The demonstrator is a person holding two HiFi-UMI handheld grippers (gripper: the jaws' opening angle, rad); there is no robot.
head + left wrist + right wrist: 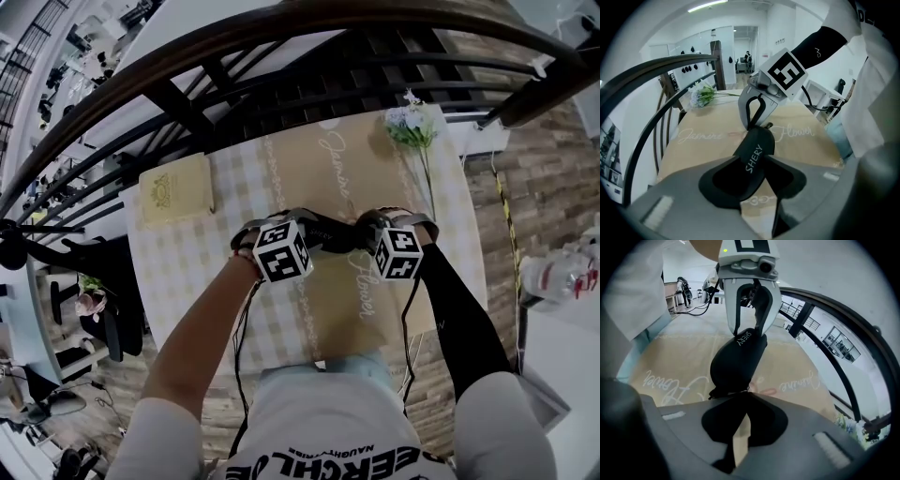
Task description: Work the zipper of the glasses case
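Note:
A black glasses case point(330, 234) with white lettering hangs above the beige table runner point(337, 164), held between both grippers. My left gripper point(302, 227) is shut on one end of the case point(752, 154), which fills the gap between its jaws. My right gripper point(362, 231) is at the opposite end. In the right gripper view its jaws point(740, 397) are pressed together on the small zipper pull point(725, 391) at the near tip of the case point(736, 364). The left gripper's fingers point(736, 310) clamp the far end there.
The checked tablecloth point(187, 272) carries a cream book point(175, 189) at the left and a flower sprig point(412, 127) at the far right. A dark curved railing point(281, 56) runs behind the table. Plastic bottles point(562, 277) lie on the floor to the right.

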